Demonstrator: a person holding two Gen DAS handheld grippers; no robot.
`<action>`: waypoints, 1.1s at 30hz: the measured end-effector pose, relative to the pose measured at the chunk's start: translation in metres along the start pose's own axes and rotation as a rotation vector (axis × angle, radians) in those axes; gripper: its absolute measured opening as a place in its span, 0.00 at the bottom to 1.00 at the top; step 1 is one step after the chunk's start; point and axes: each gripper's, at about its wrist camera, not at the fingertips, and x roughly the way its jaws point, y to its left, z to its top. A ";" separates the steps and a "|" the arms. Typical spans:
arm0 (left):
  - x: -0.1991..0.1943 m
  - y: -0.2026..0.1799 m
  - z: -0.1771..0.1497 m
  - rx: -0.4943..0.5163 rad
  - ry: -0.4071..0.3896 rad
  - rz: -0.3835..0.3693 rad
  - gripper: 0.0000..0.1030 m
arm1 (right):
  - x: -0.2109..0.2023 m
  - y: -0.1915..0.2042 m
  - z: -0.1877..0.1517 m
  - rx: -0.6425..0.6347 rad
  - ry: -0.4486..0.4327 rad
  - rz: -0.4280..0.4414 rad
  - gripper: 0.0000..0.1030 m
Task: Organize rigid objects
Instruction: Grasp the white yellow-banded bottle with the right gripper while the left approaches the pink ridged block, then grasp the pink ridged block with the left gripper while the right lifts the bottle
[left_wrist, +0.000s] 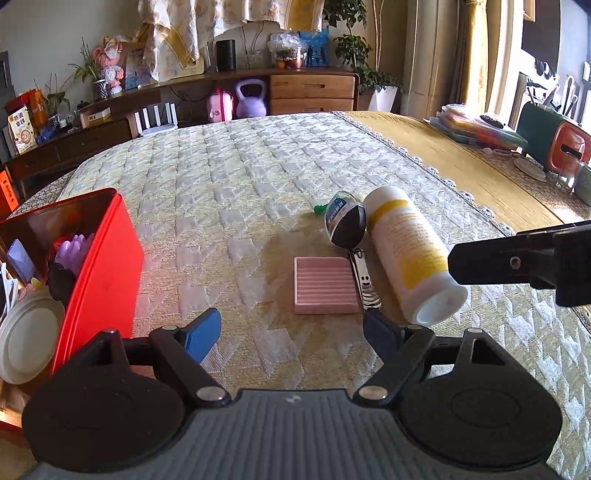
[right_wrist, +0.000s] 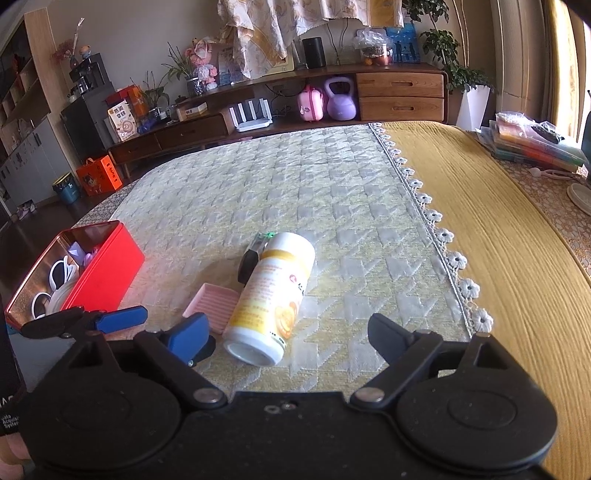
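Left gripper (left_wrist: 291, 334) spread wide, empty, low over quilted cream cloth (left_wrist: 240, 177) just short of flat ribbed pink block (left_wrist: 325, 290). Right gripper (right_wrist: 290, 334) likewise parted, gripping nothing, white-and-yellow plastic bottle (right_wrist: 271, 295) lying between its fingers, untouched. Open red tin box (left_wrist: 101, 266) at left, part filled.

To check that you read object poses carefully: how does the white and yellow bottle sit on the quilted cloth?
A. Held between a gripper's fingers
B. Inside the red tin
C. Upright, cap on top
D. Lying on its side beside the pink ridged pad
D: the white and yellow bottle lies on its side, right of the pink ridged pad, outside the red tin.
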 end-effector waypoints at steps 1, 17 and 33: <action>0.002 0.000 0.000 -0.001 0.001 0.001 0.82 | 0.002 0.000 0.001 -0.001 0.003 0.003 0.87; 0.009 -0.004 0.001 0.029 -0.039 -0.008 0.68 | 0.042 0.011 0.013 -0.024 0.037 -0.010 0.69; 0.011 -0.003 0.005 0.050 -0.056 -0.028 0.22 | 0.067 0.013 0.018 0.009 0.058 -0.032 0.50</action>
